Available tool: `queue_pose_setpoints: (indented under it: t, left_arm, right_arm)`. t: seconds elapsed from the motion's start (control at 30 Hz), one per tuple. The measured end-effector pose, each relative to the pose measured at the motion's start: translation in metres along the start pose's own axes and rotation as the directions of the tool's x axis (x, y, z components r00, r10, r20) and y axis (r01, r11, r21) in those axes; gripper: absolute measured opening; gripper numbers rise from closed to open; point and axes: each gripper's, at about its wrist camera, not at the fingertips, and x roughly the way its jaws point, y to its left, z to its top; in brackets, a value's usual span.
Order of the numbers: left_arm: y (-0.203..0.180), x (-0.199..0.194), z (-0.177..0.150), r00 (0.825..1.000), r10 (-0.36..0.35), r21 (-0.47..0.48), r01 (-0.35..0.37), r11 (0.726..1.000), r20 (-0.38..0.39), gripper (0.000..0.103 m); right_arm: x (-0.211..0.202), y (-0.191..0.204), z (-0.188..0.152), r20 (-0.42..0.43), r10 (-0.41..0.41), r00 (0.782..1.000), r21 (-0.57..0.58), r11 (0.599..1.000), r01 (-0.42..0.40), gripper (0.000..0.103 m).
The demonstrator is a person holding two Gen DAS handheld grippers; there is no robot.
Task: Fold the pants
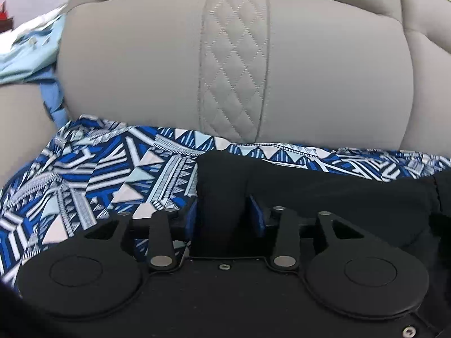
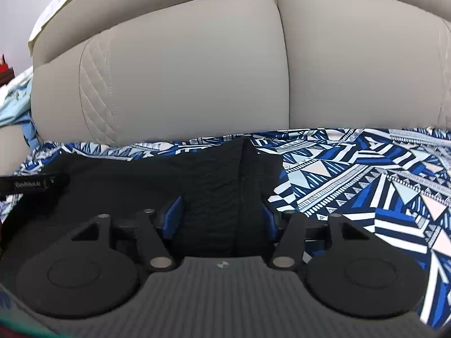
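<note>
Black pants (image 1: 338, 197) lie on a blue, white and black patterned cloth (image 1: 84, 174) spread over a sofa seat. My left gripper (image 1: 224, 211) is shut on a raised fold of the black pants at their left edge; its blue pads press the fabric from both sides. In the right wrist view the black pants (image 2: 141, 180) fill the left and middle. My right gripper (image 2: 222, 217) holds a bunched part of the pants near their right edge, with blue pads on each side. The left gripper's body (image 2: 36, 181) shows at the far left of that view.
The beige sofa backrest (image 1: 141, 70) rises directly behind the pants, with a quilted stitched panel (image 1: 234, 64). A light blue garment (image 1: 25, 56) lies at the far left on the sofa. The patterned cloth (image 2: 366, 183) extends to the right.
</note>
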Motion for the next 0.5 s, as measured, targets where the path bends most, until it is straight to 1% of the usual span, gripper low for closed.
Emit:
queue_pose_setpoints:
  t: [0.03, 0.07, 0.1, 0.17, 0.2, 0.23, 0.27, 0.33, 0.4, 0.5]
  left_arm:
    - [0.001, -0.003, -0.001, 1.0, 0.017, -0.021, -0.017, 1.0, -0.004, 0.054]
    - [0.001, -0.006, -0.002, 1.0, 0.03, -0.03, -0.03, 0.999, -0.006, 0.06]
    - [0.001, -0.01, -0.004, 0.999, 0.035, -0.027, -0.035, 0.999, -0.005, 0.062]
    - [-0.001, -0.016, -0.007, 1.0, 0.029, 0.01, -0.028, 1.0, -0.012, 0.071]
    - [-0.003, -0.02, -0.009, 1.0, 0.027, 0.035, -0.027, 0.999, -0.015, 0.074]
    - [-0.005, -0.026, -0.013, 0.999, 0.028, 0.054, -0.027, 0.998, -0.018, 0.08]
    - [-0.007, -0.031, -0.016, 0.999, 0.028, 0.059, -0.027, 0.998, -0.021, 0.083]
    - [-0.007, -0.044, -0.023, 1.0, 0.001, 0.043, 0.0, 0.999, -0.025, 0.083]
    - [-0.008, -0.058, -0.031, 0.999, -0.045, 0.025, 0.045, 0.999, -0.03, 0.083]
    - [-0.011, -0.084, -0.043, 0.997, -0.078, 0.025, 0.078, 0.997, -0.014, 0.087]
  right_arm:
    - [-0.001, 0.0, 0.0, -0.002, -0.004, 1.0, -0.005, 1.0, 0.004, 0.08]
    - [-0.003, 0.0, -0.001, -0.002, -0.01, 1.0, -0.006, 1.0, 0.01, 0.085]
    - [-0.006, -0.001, -0.002, 0.003, -0.026, 1.0, 0.0, 1.0, 0.026, 0.093]
    - [-0.017, -0.003, -0.006, 0.029, -0.029, 0.999, 0.012, 1.0, 0.029, 0.094]
    - [-0.023, -0.004, -0.008, 0.047, -0.032, 0.998, 0.023, 0.999, 0.031, 0.096]
    - [-0.03, -0.005, -0.01, 0.064, -0.042, 0.997, 0.037, 0.999, 0.04, 0.1]
    - [-0.036, -0.006, -0.011, 0.074, -0.05, 0.996, 0.046, 0.998, 0.047, 0.102]
    - [-0.049, -0.006, -0.014, 0.088, -0.056, 0.995, 0.047, 0.998, 0.052, 0.103]
    - [-0.063, -0.005, -0.018, 0.103, -0.074, 0.992, 0.023, 0.997, 0.072, 0.103]
    - [-0.089, -0.001, -0.027, 0.144, -0.084, 0.986, 0.02, 0.996, 0.082, 0.103]
